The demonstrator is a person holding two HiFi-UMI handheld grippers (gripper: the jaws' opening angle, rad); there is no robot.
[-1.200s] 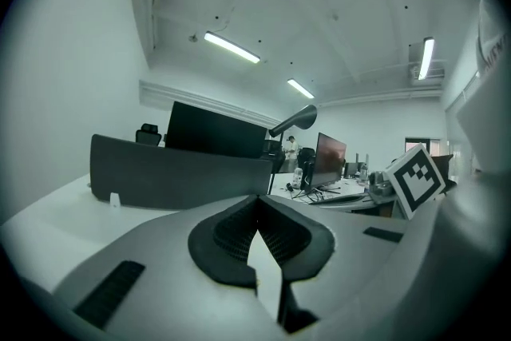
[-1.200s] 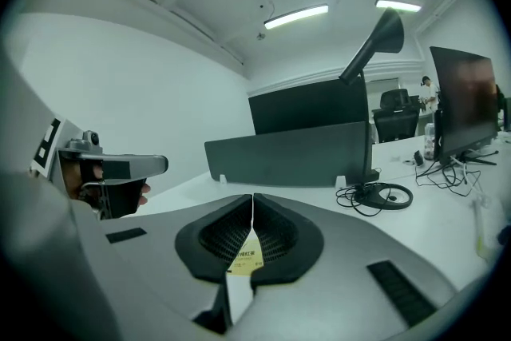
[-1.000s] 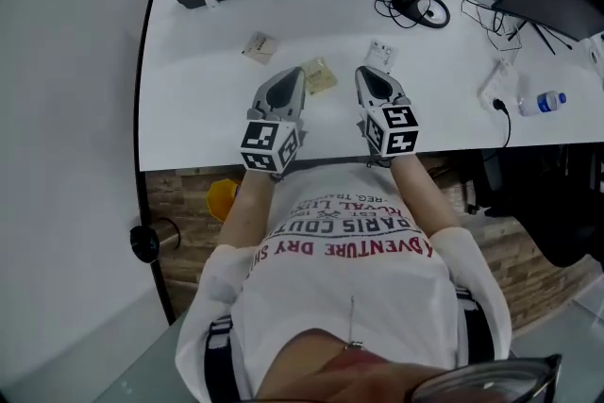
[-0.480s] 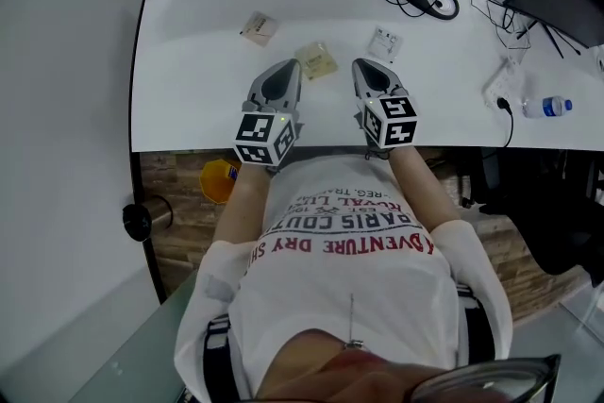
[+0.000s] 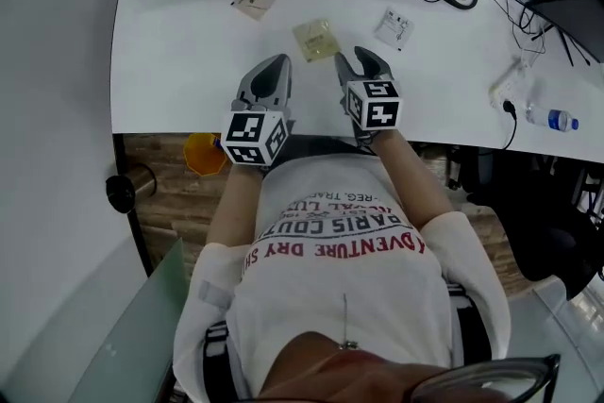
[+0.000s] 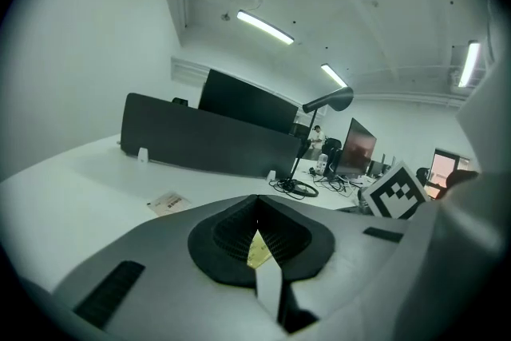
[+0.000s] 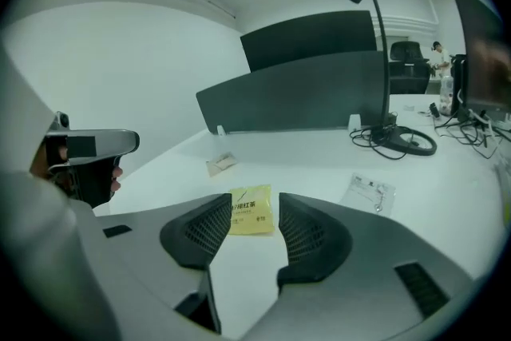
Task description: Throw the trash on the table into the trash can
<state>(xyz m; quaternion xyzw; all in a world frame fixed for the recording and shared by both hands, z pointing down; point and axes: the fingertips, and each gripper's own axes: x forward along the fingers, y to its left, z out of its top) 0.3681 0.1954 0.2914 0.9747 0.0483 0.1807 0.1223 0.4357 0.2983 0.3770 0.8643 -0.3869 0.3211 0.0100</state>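
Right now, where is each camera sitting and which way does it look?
Head view: on the person's head, looking steeply down at the white table; shirt, arms, left gripper and right gripper show.
Left gripper view: on the left gripper, looking along its shut jaws across the table.
Right gripper view: on the right gripper, looking between jaws that have just been opening, nothing gripped, toward the dark partition.
Shared: head and right gripper views both show the yellow packet.

— R gripper?
— Jaws just been opening; now apart, nothing between. Yellow packet lies flat on table past tips.
— Else?
— 2 more bits: white packet right, tan card beyond.
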